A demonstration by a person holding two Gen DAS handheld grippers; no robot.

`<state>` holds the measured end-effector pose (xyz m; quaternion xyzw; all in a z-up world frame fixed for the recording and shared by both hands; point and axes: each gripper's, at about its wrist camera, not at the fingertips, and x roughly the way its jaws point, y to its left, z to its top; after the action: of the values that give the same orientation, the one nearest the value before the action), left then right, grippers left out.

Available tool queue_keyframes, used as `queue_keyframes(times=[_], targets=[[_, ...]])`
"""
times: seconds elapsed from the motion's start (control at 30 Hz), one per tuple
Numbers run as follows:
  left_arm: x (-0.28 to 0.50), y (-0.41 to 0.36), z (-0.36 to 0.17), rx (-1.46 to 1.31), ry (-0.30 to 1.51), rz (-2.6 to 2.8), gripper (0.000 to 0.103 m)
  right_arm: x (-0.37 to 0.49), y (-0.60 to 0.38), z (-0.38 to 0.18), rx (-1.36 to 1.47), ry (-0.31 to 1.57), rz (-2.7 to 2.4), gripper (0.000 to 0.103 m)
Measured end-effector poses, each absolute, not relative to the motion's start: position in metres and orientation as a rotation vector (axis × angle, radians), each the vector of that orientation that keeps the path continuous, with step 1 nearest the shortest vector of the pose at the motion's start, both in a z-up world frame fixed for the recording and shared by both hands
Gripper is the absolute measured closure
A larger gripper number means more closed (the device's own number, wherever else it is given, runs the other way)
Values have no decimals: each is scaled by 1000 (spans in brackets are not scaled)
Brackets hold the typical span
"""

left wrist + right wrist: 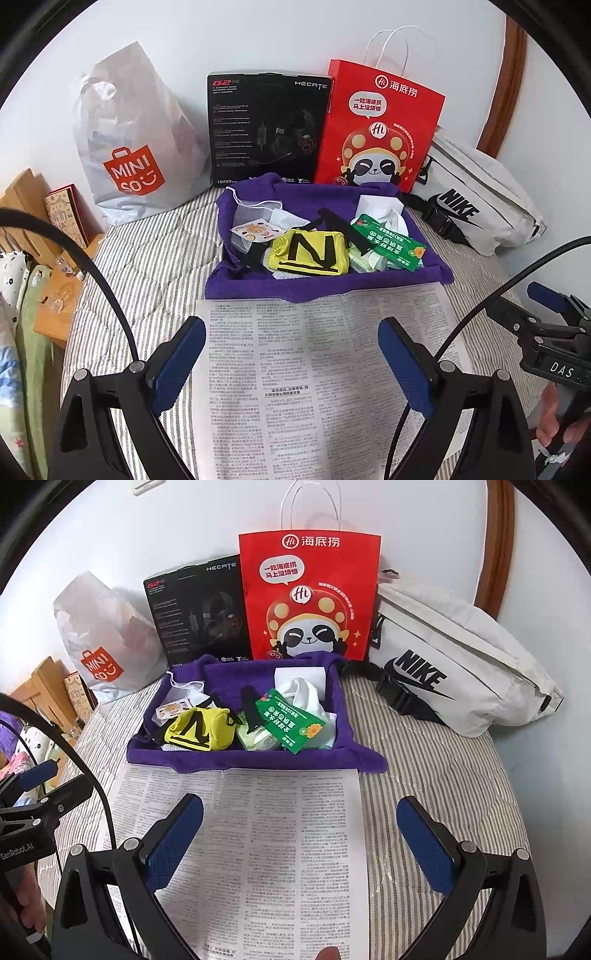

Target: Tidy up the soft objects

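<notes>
A purple cloth tray point(439, 271) point(369, 758) lies on the striped bed beyond a newspaper sheet point(321, 369) point(280, 849). It holds a yellow pouch with a black N point(310, 253) point(201, 729), a green packet point(389, 240) point(291, 718), white cloth point(304, 696), a mesh drawstring bag point(255, 210) and a sticker card point(255, 230). My left gripper point(291, 354) hovers open over the newspaper, empty. My right gripper point(301, 834) is open over the same sheet, empty. The right gripper also shows at the right edge of the left wrist view point(554, 325).
Against the white wall stand a Miniso plastic bag point(133, 147), a black headset box point(266, 125), a red paper bag point(380, 122) and a white Nike waist bag point(480, 206). A wooden shelf point(59, 295) borders the bed on the left. A finger shows at the bottom point(328, 952).
</notes>
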<state>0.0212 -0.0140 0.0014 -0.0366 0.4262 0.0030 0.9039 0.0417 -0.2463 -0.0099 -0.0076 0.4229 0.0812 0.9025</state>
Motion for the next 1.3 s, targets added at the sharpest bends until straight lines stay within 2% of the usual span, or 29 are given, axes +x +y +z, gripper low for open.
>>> queue_keyframes(times=[1.3], targets=[[17,-15,5,-57,888,5,8,38,-243,-11,-18,880,179,0]])
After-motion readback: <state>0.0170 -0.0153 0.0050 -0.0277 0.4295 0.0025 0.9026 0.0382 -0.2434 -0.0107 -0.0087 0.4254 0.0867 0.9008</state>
